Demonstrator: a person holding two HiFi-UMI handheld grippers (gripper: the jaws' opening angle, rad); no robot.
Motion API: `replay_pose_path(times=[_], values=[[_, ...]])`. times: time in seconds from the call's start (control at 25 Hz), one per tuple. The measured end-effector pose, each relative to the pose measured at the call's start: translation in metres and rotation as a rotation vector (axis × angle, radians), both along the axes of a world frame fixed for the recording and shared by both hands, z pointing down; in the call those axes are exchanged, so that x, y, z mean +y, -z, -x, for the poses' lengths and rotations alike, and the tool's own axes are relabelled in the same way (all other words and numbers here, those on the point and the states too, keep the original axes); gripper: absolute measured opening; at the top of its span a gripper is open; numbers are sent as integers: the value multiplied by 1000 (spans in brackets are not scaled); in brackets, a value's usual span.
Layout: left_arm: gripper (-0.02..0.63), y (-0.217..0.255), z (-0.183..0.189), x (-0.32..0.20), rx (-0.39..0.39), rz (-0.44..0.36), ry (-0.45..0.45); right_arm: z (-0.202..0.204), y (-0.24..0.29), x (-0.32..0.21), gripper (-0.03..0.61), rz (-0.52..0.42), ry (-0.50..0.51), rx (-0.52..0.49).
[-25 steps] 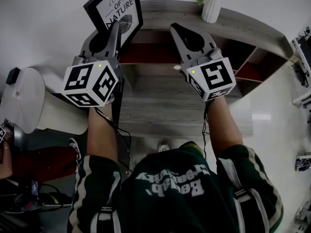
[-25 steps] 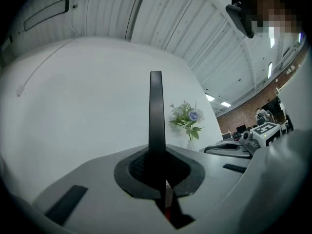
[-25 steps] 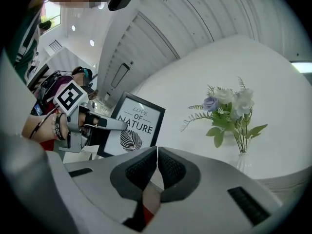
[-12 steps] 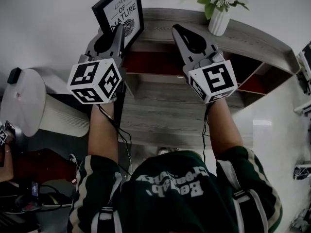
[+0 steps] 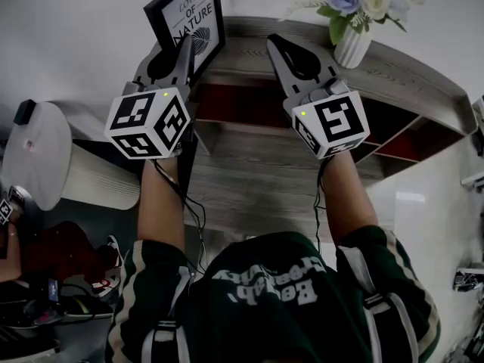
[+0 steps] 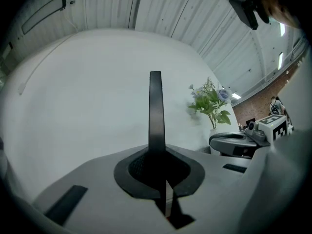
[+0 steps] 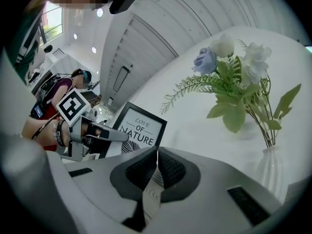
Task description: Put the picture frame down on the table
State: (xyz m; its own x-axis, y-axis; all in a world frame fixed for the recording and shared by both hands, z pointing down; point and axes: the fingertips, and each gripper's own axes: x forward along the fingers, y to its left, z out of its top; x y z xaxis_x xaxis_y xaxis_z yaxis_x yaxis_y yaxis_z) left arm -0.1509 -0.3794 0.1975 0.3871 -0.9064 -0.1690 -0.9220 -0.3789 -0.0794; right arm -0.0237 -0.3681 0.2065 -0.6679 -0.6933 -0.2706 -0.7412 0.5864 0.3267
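Note:
The black picture frame (image 5: 187,15) with the print "LOVE OF NATURE" stands upright and tilted at the far left of the grey wooden table top (image 5: 408,68). My left gripper (image 5: 184,45) is shut on its lower edge. In the left gripper view the picture frame (image 6: 155,106) shows edge-on as a thin black bar rising from between the jaws of that gripper (image 6: 156,155). My right gripper (image 5: 274,42) hovers to its right, shut and empty. The right gripper view has its closed tips (image 7: 157,151) in front of the picture frame (image 7: 142,129) and the left gripper (image 7: 114,136).
A white vase with flowers (image 5: 354,29) stands on the table top at the right, close to the right gripper. Below the top are open compartments with red insides (image 5: 242,100). A white round stool (image 5: 45,157) sits at the left. A white wall is behind.
Both grippers have moved further in over the table top, the left one carrying the frame along. The vase and its flowers have come fully into view at the right.

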Motion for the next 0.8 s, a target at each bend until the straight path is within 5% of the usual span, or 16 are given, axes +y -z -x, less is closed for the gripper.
replay_pose_path(times=[0.8], values=[[37,1,0,-24,-21,-49,67,0,-6,-13,35,3,42,36]])
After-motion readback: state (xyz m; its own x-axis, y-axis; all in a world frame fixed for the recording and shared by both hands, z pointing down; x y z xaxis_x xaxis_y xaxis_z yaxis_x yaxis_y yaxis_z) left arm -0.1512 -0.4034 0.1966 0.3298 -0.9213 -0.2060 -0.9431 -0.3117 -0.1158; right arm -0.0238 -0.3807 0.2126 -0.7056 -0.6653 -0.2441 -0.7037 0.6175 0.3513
